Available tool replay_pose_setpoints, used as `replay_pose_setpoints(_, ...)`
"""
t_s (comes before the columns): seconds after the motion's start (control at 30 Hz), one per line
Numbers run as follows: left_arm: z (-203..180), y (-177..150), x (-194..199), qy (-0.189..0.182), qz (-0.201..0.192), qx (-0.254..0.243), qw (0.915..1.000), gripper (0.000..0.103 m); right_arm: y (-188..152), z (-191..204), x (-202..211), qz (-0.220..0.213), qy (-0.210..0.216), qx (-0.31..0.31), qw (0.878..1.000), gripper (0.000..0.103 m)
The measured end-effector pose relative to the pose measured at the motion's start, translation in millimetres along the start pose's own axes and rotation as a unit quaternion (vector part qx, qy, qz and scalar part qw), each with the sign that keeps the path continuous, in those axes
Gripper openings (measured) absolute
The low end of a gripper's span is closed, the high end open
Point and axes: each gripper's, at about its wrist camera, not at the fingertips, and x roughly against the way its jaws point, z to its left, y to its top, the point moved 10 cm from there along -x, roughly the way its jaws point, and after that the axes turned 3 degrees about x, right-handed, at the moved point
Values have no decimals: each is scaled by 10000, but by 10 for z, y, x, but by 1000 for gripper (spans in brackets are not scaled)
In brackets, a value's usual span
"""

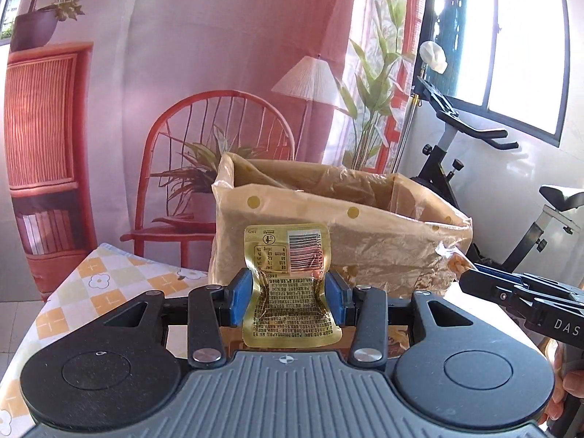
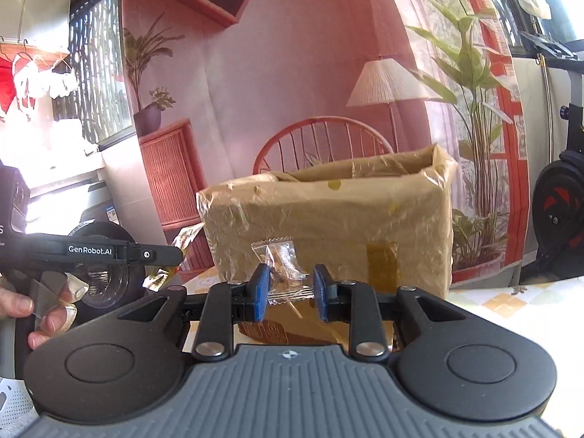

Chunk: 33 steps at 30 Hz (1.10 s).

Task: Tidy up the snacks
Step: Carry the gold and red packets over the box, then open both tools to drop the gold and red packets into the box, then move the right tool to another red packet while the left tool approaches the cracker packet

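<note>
My left gripper (image 1: 288, 294) is shut on a gold snack packet (image 1: 288, 284) with a barcode, held upright above the table. The packet stands in front of an open cardboard box (image 1: 365, 241) wrapped in clear dotted film. In the right wrist view my right gripper (image 2: 291, 284) is shut on a small clear-wrapped snack (image 2: 279, 266), held before the same box (image 2: 328, 226). The right gripper (image 1: 474, 275) shows at the right edge of the left wrist view with its snack (image 1: 452, 259). The left gripper (image 2: 175, 255) with the gold packet (image 2: 184, 237) enters the right wrist view from the left.
The box stands on a table with a checked flower-print cloth (image 1: 91, 292). A printed backdrop of a red chair and lamp (image 1: 219, 109) hangs behind. An exercise bike (image 1: 492, 189) stands at the right. A person's hand (image 2: 36, 310) holds the left gripper. A brown package (image 2: 270, 328) lies below my right gripper.
</note>
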Motion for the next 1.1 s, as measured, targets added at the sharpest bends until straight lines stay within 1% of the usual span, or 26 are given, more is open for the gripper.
replay_pose_setpoints(0.13, -132, 369, -102, -148, -153, 59, 9998, 46, 417, -34, -185, -113, -37, 178, 9998, 28)
replay_pose_setpoints(0.2, -238, 575, -219, -124, -227, -130, 9996, 47, 568, -116, -350, -12, -193, 251, 9995, 28)
replay_pose_setpoints(0.27, -302, 713, -377, -90, -188, -199, 9996, 47, 644, -214, -508, 147, -415, 264, 9987, 28)
replay_pose_setpoints(0.3, -323, 768, -459, -34, -174, -231, 9996, 49, 659, -298, -597, 262, -542, 189, 9980, 28)
replay_pose_setpoints(0.43, -369, 855, -796, 98, 7, -309, 9995, 50, 598, -497, -829, 650, -941, -180, 9933, 28)
replay_pose_setpoints(0.5, -373, 813, -910, 181, 122, -412, 9989, 55, 547, -545, -879, 701, -1067, -293, 9914, 28)
replay_pose_setpoints(0.6, -338, 757, -1019, 237, 307, -393, 9985, 59, 490, -592, -902, 702, -1102, -527, 9900, 32)
replay_pose_setpoints(0.63, -313, 740, -1012, 227, 318, -373, 9985, 60, 486, -584, -876, 677, -1064, -541, 9905, 40)
replay_pose_setpoints(0.7, -242, 705, -984, 209, 312, -392, 9985, 63, 486, -558, -802, 625, -1024, -474, 9916, 44)
replay_pose_setpoints(0.77, -174, 655, -906, 230, 359, -409, 9983, 63, 487, -528, -705, 563, -989, -455, 9925, 44)
replay_pose_setpoints(0.87, -127, 631, -776, 141, 344, -438, 9983, 63, 469, -458, -529, 446, -825, -453, 9946, 44)
replay_pose_setpoints(0.97, -76, 605, -604, 171, 381, -458, 9981, 63, 418, -370, -361, 401, -749, -284, 9960, 45)
replay_pose_setpoints(1.03, -18, 598, -475, 127, 424, -308, 9985, 63, 370, -320, -268, 396, -713, -174, 9965, 45)
replay_pose_setpoints(1.1, 49, 584, -354, 91, 432, -169, 9989, 63, 303, -303, -191, 408, -692, -199, 9966, 45)
